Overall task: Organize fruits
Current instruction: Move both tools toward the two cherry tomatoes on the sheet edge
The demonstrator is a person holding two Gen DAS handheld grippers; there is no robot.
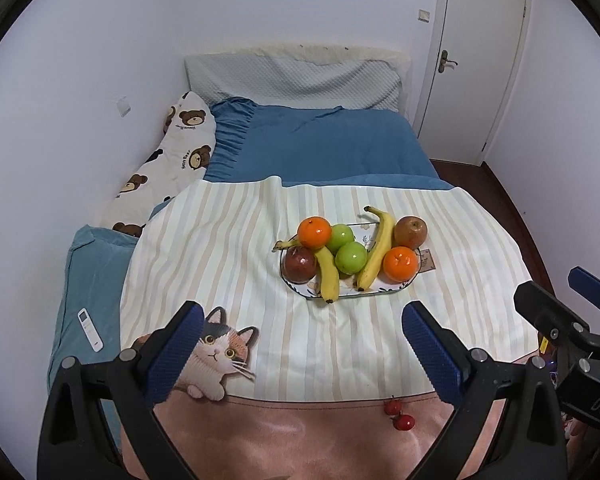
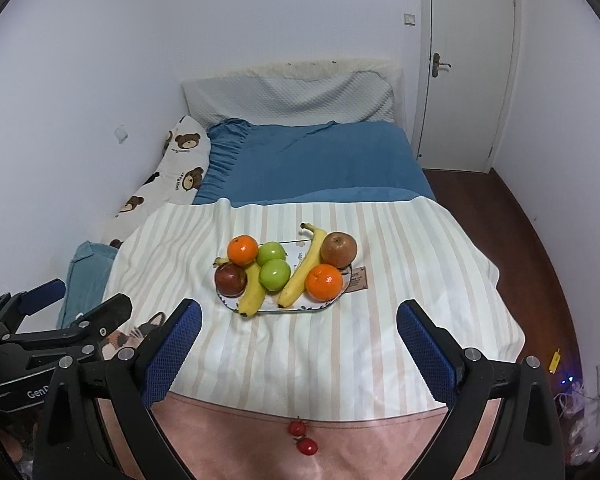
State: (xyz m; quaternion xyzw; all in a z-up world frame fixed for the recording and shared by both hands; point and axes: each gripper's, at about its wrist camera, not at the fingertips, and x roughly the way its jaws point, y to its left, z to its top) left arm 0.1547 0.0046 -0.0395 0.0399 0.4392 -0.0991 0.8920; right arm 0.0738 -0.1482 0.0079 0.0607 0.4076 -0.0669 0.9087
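An oval plate (image 1: pixel 384 290) (image 2: pixel 324 306) lies on a striped cloth on the bed. On it are two oranges (image 1: pixel 314 232) (image 1: pixel 400 264), two green apples (image 1: pixel 351 257) (image 1: pixel 341 237), two bananas (image 1: pixel 327 272) (image 1: pixel 377 247), a dark red apple (image 1: pixel 299 263) and a brownish red apple (image 1: pixel 410 232). The same fruit shows in the right wrist view, with an orange (image 2: pixel 324 281) and a banana (image 2: pixel 253 290) nearest. My left gripper (image 1: pixel 300 322) is open and empty, short of the plate. My right gripper (image 2: pixel 298 320) is open and empty, also short of the plate.
The striped cloth (image 1: pixel 228 248) has a cat print (image 1: pixel 216 350) and a pink hem with printed cherries (image 1: pixel 398 414). A remote (image 1: pixel 90 329) lies on the blue bedding at left. A bear-print pillow (image 1: pixel 172 152) lies along the wall. A door (image 1: pixel 480 52) stands at back right.
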